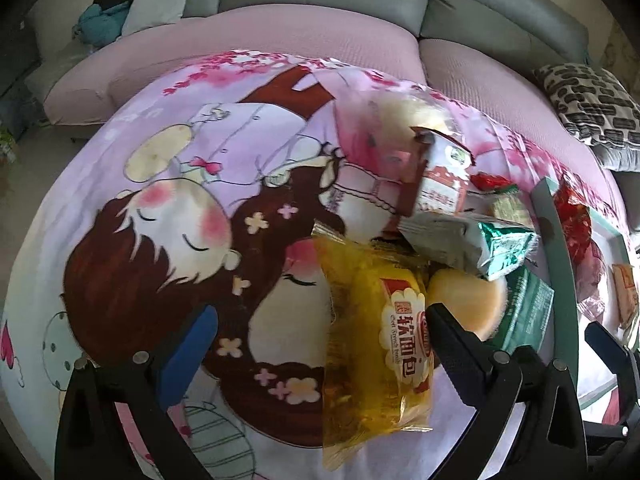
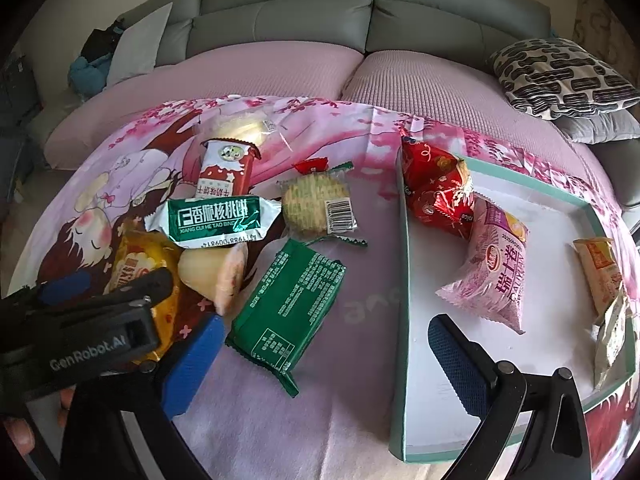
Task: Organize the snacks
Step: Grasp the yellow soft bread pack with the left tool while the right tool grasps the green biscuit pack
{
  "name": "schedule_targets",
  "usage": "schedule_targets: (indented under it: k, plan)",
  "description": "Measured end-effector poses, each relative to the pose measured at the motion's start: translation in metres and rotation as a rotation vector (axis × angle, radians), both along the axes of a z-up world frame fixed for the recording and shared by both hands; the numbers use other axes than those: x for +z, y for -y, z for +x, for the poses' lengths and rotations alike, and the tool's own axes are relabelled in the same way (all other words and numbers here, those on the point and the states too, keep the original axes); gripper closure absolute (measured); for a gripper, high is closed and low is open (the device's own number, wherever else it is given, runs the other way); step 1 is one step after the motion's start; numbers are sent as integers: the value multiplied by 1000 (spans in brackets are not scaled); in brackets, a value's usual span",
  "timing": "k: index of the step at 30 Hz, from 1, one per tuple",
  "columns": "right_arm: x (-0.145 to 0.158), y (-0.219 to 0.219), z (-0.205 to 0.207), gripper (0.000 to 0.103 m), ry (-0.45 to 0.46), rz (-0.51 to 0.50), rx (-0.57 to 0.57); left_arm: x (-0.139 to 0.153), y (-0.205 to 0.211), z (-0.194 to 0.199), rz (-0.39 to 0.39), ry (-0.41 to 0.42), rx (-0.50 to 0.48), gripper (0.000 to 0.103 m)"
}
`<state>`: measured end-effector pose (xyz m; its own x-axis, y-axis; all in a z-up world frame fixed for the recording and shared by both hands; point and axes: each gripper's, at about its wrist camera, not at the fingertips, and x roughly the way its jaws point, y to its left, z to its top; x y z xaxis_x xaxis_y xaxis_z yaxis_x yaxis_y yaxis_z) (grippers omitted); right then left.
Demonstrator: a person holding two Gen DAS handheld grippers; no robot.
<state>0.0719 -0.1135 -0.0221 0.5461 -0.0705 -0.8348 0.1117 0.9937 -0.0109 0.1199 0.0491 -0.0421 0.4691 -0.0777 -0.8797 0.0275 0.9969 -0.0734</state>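
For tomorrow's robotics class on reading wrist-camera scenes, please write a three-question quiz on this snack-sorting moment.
1. True or false: the teal-rimmed tray already holds the pink Swiss-roll packet.
2. Which snack lies between the left gripper's fingers? A) yellow soft-bread packet B) green walnut-cookie packet C) red packet
3. Fill in: the right gripper is ____ and holds nothing.

Key: 1 true; 2 A; 3 open

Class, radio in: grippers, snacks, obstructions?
Left gripper open around yellow bread pack. Right gripper open, empty. Tray partly filled. Nothing blocking.
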Motion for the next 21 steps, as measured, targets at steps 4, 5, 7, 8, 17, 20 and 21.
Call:
schedule_targets:
  k: [4,5,7,8,17,20,21]
  plan:
    - [4,-2,-1,0,22,16,14,2,-7,0,5,3,24,0]
    - [5,-4,-2,0,29,17,21,2,-10,-1,8,4,32,0]
    - [9,-7,-3,2,52,25,38,3,-12,-1,19,6,43,0]
    - [11,-9,-3,3,61,29,46,3,-14,-1,20,7,47,0]
    - [-5,-17,3,14,30,50,62,3,-14,-1,25,9,49,0]
    - [-12,-15,6,15,16,58,47,2,-12,0,28,7,46,0]
    - [-13,-14,6,17,14,62,42,1,-11,0,29,6,45,0]
